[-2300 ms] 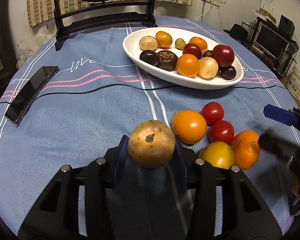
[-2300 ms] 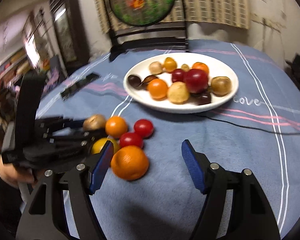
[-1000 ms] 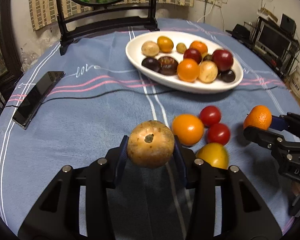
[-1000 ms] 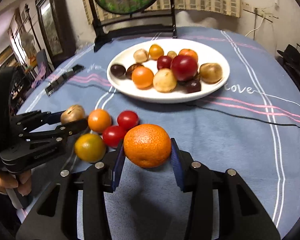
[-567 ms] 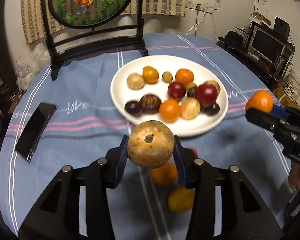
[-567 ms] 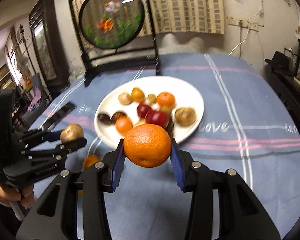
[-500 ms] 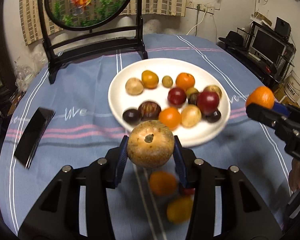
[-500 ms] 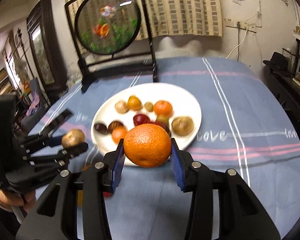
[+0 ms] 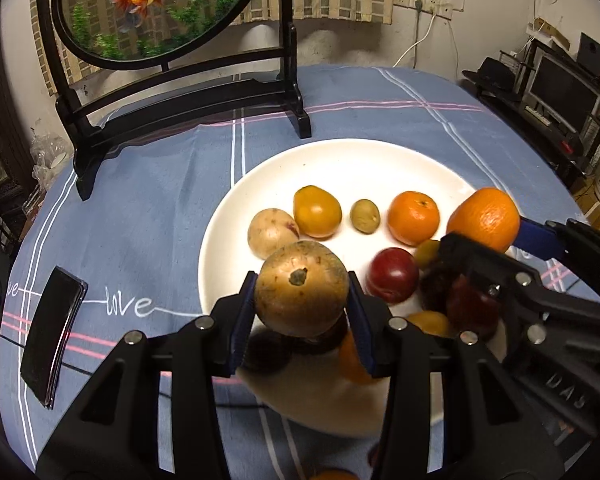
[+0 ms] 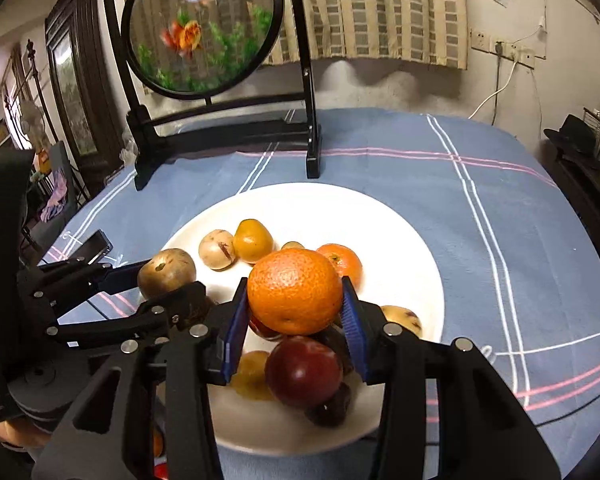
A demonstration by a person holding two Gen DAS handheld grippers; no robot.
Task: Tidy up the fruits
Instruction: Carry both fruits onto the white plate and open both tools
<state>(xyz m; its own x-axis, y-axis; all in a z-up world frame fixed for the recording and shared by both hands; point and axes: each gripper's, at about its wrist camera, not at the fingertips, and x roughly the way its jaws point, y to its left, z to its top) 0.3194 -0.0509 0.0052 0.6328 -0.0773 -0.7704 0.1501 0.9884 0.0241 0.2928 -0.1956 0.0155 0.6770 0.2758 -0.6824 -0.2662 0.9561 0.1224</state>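
**Fruits held over the white plate by both grippers**

The left gripper (image 9: pixel 302 300) clamps a round, dull brown fruit (image 9: pixel 301 288) between its blue ribbed pads; the skin is rough and speckled, with a dry stem scar facing the camera. The right gripper (image 10: pixel 296 310) grips a bright orange (image 10: pixel 295 291) with pebbled, glossy peel, its pads pressed against both sides. Both held fruits hang above the near part of a smooth white oval plate (image 9: pixel 332 168).

On the plate lie a pale tan round fruit (image 9: pixel 272 232), a yellow-orange smooth one (image 9: pixel 317 211), a small olive-green oval (image 9: pixel 365 216), a mandarin (image 9: pixel 413 218) with a dimpled rind, and a shiny dark red plum (image 9: pixel 392 276); darker fruits sit partly hidden behind the gripper arms.

The plate rests on a blue cloth (image 9: pixel 148 200) woven with white and pink stripes and the word "love". A flat black phone (image 9: pixel 54 332) lies near the cloth's left edge. Beyond the plate stands a dark wooden stand (image 9: pixel 188 96) carrying a round goldfish panel (image 9: pixel 160 4).
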